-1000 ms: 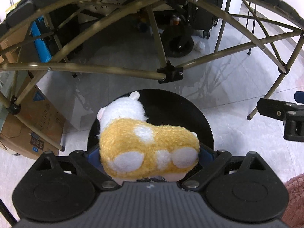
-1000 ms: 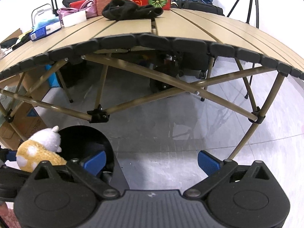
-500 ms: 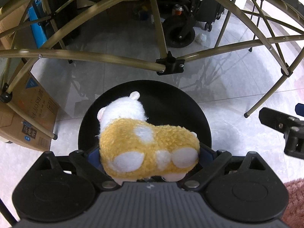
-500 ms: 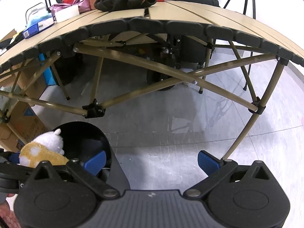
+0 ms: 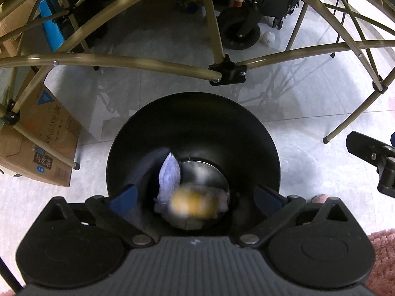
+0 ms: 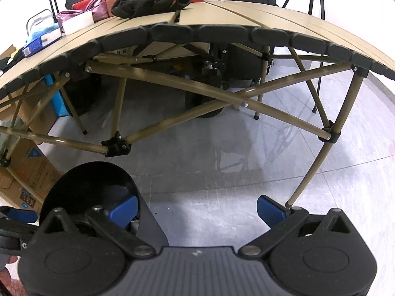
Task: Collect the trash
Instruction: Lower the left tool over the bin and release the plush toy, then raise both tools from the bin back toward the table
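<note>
plush toy [image 5: 195,203] — a blur

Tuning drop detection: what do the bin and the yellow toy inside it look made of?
Bin: looks like smooth black plastic or painted metal, faint sheen on the wall; its floor reads shinier and grey, maybe metal. Yellow toy: blurred here, soft fuzzy outline suggests plush fabric, yellow with pale patches.

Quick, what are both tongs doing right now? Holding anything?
Left tongs: open, have just been opening; the plush toy is blurred inside the black bin.
Right tongs: open, holding nothing.
</note>
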`<control>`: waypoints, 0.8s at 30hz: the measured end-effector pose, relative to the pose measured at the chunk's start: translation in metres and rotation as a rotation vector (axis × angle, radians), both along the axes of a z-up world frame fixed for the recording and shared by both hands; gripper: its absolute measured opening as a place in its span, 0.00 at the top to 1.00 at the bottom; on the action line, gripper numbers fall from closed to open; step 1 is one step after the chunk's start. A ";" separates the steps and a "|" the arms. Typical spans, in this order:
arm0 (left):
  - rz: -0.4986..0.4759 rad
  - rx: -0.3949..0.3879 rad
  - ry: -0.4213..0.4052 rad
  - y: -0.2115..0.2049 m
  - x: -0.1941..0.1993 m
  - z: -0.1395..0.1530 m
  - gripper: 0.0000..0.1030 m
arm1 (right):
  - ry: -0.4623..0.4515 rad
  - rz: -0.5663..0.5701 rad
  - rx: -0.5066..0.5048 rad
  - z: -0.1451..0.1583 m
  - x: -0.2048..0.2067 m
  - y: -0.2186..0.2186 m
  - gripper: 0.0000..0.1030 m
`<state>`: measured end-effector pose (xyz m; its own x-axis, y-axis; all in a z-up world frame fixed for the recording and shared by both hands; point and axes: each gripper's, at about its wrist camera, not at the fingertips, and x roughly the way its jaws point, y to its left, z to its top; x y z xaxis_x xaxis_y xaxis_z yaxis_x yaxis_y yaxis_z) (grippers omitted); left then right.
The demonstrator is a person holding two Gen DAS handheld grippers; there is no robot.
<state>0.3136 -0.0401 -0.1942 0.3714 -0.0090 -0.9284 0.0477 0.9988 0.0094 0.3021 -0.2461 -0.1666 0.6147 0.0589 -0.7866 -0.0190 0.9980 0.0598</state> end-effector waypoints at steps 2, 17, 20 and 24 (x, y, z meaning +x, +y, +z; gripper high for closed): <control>0.003 0.006 0.002 0.000 0.000 0.000 0.00 | 0.002 0.001 0.000 0.000 0.000 0.000 0.00; -0.001 0.018 0.002 0.001 -0.001 0.000 0.00 | 0.004 0.005 0.001 -0.002 0.001 0.001 0.00; 0.000 0.023 -0.009 0.001 -0.003 0.001 0.00 | 0.000 0.005 0.005 -0.001 -0.001 0.002 0.00; 0.000 0.026 -0.028 0.003 -0.006 0.006 0.00 | -0.010 0.012 0.019 0.002 -0.004 0.001 0.00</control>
<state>0.3072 -0.0367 -0.1884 0.3976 0.0149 -0.9175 0.0467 0.9982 0.0364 0.2983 -0.2447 -0.1642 0.6220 0.0811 -0.7788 -0.0314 0.9964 0.0787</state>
